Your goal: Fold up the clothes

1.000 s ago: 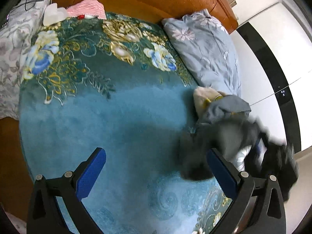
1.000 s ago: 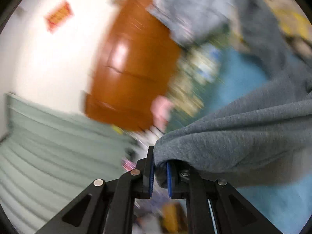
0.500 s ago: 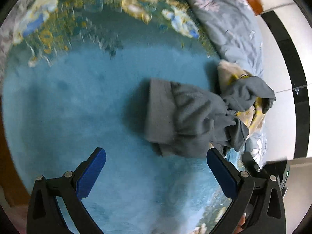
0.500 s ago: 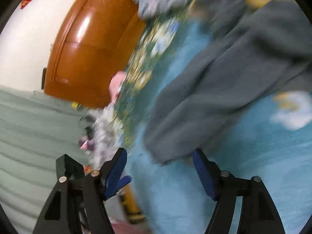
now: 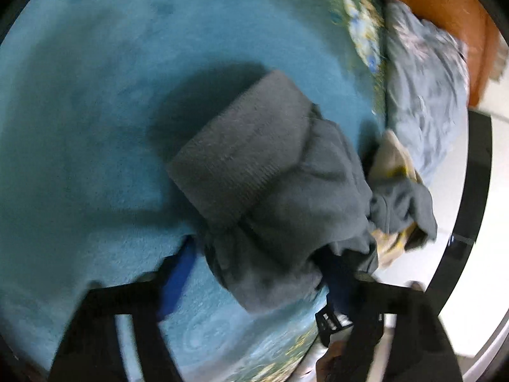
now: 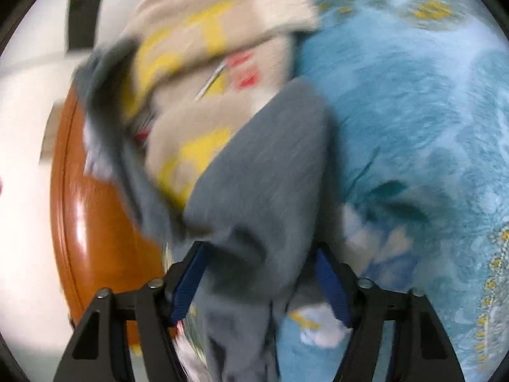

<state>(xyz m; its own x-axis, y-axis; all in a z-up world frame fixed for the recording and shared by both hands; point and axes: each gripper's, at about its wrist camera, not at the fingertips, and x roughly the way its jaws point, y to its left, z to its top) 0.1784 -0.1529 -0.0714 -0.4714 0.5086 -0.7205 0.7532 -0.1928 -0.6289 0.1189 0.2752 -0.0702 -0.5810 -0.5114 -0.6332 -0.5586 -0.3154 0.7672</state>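
Grey sweatshirt (image 5: pixel 270 172) lies bunched at frame centre on the teal blanket (image 5: pixel 95 127), soft & floppy w/ a thicker ribbed hem, so w/ left gripper (image 5: pixel 254 273) and right gripper (image 6: pixel 261 283) jaws just closing, half-wide around cloth, you pinch hem corners.

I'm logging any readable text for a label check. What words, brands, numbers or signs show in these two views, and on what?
No text can be read in either view.
Beige garment: yellow and red printed shapes, possibly letters, too blurred to read.
Grey garment: no print visible.
Teal blanket: floral pattern only, no writing.
Pale blue pillow: flower print only.
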